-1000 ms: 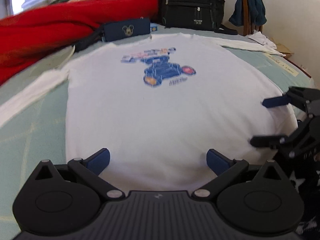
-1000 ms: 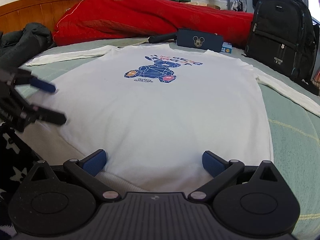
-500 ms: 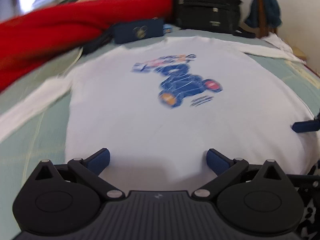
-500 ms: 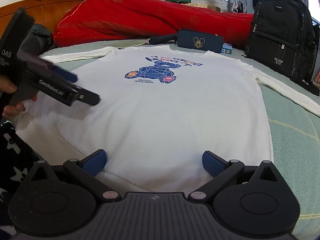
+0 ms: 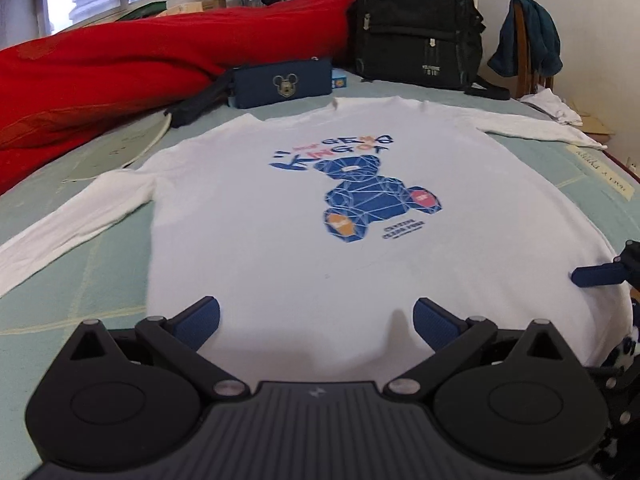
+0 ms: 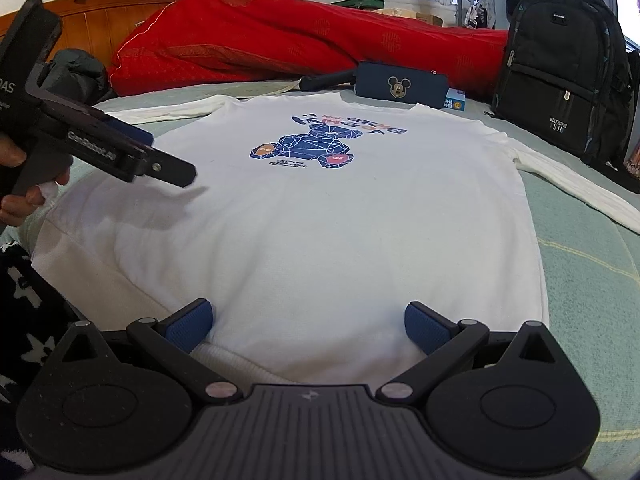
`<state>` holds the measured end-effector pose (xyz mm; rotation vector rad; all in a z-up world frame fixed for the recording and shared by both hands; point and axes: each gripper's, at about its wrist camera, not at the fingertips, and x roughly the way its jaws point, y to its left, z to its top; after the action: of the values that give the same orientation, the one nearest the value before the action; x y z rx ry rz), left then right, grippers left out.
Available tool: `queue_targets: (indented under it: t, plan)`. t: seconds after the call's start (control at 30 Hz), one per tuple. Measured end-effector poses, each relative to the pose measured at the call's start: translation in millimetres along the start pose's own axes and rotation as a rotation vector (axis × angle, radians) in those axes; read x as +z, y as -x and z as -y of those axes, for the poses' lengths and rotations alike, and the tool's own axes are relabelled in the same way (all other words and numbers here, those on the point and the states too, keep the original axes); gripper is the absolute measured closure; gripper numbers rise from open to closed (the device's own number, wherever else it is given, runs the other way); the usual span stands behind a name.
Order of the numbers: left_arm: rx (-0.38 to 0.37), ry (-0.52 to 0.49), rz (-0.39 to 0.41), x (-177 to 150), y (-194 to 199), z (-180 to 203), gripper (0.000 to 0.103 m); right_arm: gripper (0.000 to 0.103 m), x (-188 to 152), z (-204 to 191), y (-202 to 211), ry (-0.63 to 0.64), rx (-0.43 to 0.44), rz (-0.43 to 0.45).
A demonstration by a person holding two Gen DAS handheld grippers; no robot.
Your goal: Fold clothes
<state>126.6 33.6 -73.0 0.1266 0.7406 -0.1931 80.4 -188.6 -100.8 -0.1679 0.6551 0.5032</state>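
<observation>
Left wrist: left gripper (image 5: 316,316) jaws apart over white shirt (image 5: 320,248) hem.

White shirt (image 5: 288,232) printed with blue bear (image 5: 372,204), red quilt (image 5: 140,68) behind, black backpack (image 5: 416,24), navy pouch (image 5: 280,82), green sheet (image 5: 80,292)

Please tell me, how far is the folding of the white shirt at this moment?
Done: the white shirt lies flat, print up, both sleeves spread out on the bed. In hand: nothing; the left gripper and the right gripper are open at its hem. Left: every fold.
</observation>
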Motion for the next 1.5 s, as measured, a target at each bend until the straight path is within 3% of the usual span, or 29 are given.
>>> queue_targets:
  t: [0.1, 0.57, 0.63, 1.17, 1.37, 1.5]
  plan:
    - [0.013, 0.033, -0.043, -10, -8, 0, 0.001, 0.000, -1, 0, 1, 0.001, 0.000, 0.000]
    - [0.050, 0.065, -0.043, -23, 7, -2, 0.001, 0.000, 25, 14, 6, -0.055, -0.043, -0.022]
    - [0.047, 0.067, -0.043, -24, 8, -2, 0.001, 0.000, 21, 20, -2, -0.088, -0.056, -0.064]
    - [0.037, 0.049, -0.089, -29, 22, -5, 0.001, 0.000, 4, 19, 0, -0.078, -0.066, -0.027]
    - [0.108, -0.005, -0.007, -1, 43, -38, 0.001, 0.000, 15, 20, 5, -0.102, -0.063, -0.067]
    - [0.196, 0.031, 0.029, 26, 35, -86, 0.001, 0.000, 25, 24, 15, -0.173, -0.029, -0.017]
